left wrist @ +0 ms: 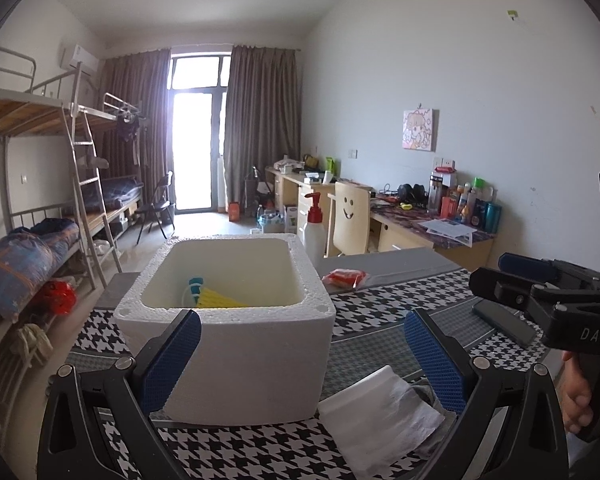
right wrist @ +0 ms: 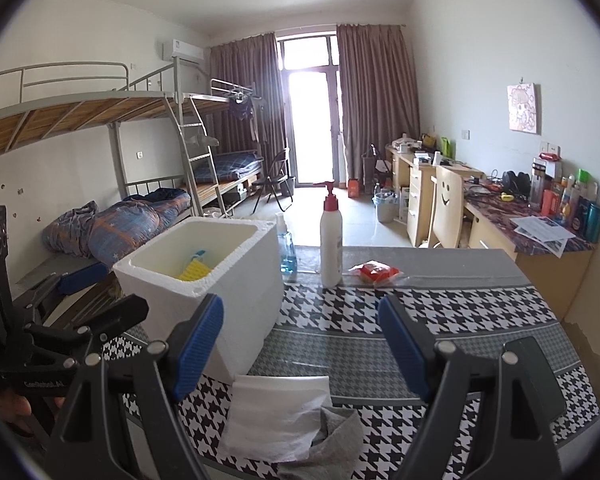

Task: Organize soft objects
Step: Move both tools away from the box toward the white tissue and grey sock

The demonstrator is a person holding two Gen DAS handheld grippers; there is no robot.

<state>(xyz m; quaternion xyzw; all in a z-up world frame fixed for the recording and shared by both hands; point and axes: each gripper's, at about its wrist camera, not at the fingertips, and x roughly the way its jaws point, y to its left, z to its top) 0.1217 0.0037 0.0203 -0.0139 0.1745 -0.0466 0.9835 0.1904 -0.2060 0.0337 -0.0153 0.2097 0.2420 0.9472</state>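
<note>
Nearest, one white cloth (right wrist: pixel 276 420) and one grey cloth (right wrist: pixel 332 440) lie touching on the houndstooth table (right wrist: pixel 480 312), just in front of the foam box (right wrist: pixel 204 280). Right gripper (right wrist: pixel 300 344) hovers above them, jaws wide and empty; left gripper (left wrist: pixel 300 360) likewise spread, holding nothing. Best bet: come down on the white cloth's middle, pinch deep, lift clear of the grey. One yellow item (right wrist: pixel 194 270) sits inside the box. Beyond: one pump bottle (right wrist: pixel 331 240), one red packet (right wrist: pixel 374 272).
</note>
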